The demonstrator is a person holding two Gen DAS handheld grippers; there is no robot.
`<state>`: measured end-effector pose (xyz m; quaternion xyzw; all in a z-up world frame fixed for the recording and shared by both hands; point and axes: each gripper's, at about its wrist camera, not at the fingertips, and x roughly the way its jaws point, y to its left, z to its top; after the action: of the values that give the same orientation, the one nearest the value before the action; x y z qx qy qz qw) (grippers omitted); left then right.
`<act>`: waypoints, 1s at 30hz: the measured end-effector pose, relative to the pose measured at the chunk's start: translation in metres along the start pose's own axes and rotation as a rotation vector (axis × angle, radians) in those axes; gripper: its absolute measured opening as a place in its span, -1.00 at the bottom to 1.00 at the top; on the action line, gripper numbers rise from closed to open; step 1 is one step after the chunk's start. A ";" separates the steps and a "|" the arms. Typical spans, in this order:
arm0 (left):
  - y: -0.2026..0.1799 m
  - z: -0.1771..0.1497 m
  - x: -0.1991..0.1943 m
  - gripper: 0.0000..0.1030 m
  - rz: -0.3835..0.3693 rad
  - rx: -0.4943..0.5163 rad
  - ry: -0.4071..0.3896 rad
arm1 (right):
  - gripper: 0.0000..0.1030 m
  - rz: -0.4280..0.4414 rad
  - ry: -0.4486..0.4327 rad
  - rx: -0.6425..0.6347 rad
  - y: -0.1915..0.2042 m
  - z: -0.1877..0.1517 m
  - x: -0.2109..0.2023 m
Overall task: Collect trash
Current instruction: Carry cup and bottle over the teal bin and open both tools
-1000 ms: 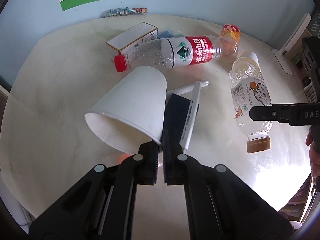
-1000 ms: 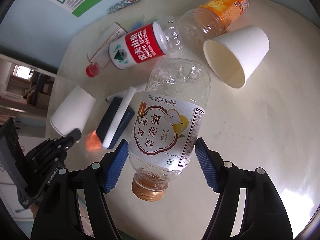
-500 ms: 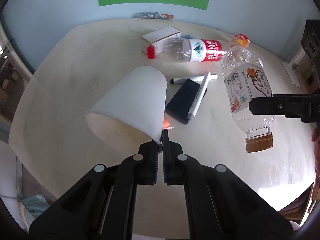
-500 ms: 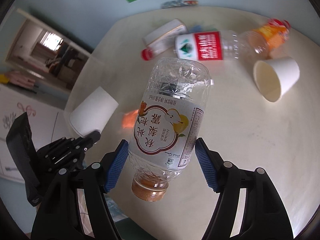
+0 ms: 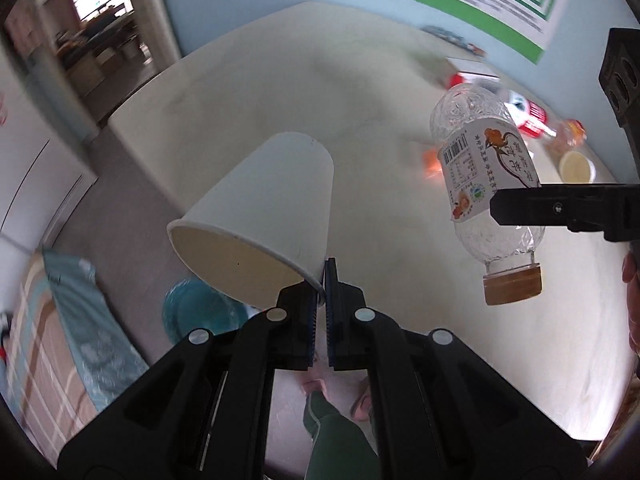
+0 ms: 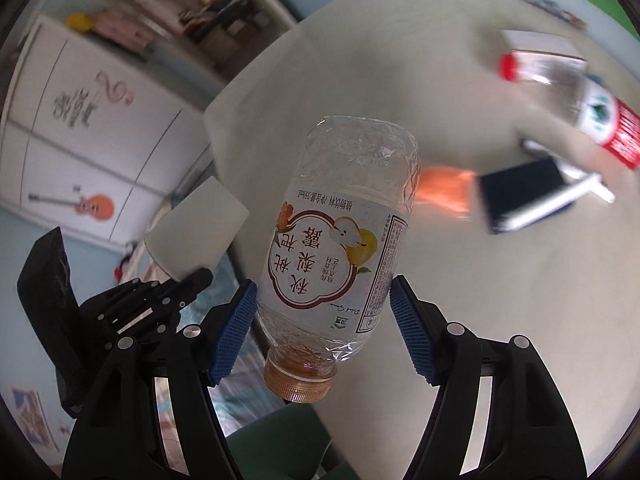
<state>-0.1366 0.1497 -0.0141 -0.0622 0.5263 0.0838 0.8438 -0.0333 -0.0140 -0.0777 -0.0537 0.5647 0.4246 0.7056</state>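
Observation:
My left gripper (image 5: 323,276) is shut on the rim of a white paper cup (image 5: 264,216), held in the air over the table's left edge. My right gripper (image 6: 323,312) is shut on a clear pear-drink bottle (image 6: 340,248), cap towards me, held above the table. That bottle shows at the right of the left wrist view (image 5: 486,176), and the cup with the left gripper shows at the left of the right wrist view (image 6: 198,228). A red-labelled bottle (image 6: 596,120), a white box (image 6: 540,46) and a second paper cup (image 5: 576,166) lie on the table.
The round cream table (image 5: 280,92) also holds a dark eraser with a pen (image 6: 528,196) and an orange scrap (image 6: 444,184). A teal bin (image 5: 200,312) stands on the floor below the cup. A white cabinet (image 6: 88,112) and a doorway are at the left.
Both grippers have lifted and swung left with the cup and the bottle in them. The table's left edge, the floor and the teal bin have come into view.

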 end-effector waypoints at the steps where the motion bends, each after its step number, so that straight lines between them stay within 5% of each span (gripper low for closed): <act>1: 0.010 -0.005 -0.001 -0.96 0.010 -0.025 0.001 | 0.34 0.005 0.015 -0.027 0.012 0.002 0.008; 14: 0.178 -0.071 0.018 -0.96 0.115 -0.265 0.089 | 0.34 0.056 0.205 -0.255 0.178 0.022 0.149; 21: 0.262 -0.111 0.060 -0.96 0.103 -0.336 0.192 | 0.34 0.043 0.349 -0.333 0.257 0.026 0.249; 30: 0.332 -0.149 0.172 -0.96 0.053 -0.347 0.292 | 0.34 0.010 0.528 -0.246 0.246 0.021 0.414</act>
<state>-0.2621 0.4590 -0.2392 -0.2039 0.6221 0.1852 0.7329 -0.1793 0.3763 -0.3193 -0.2445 0.6734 0.4646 0.5205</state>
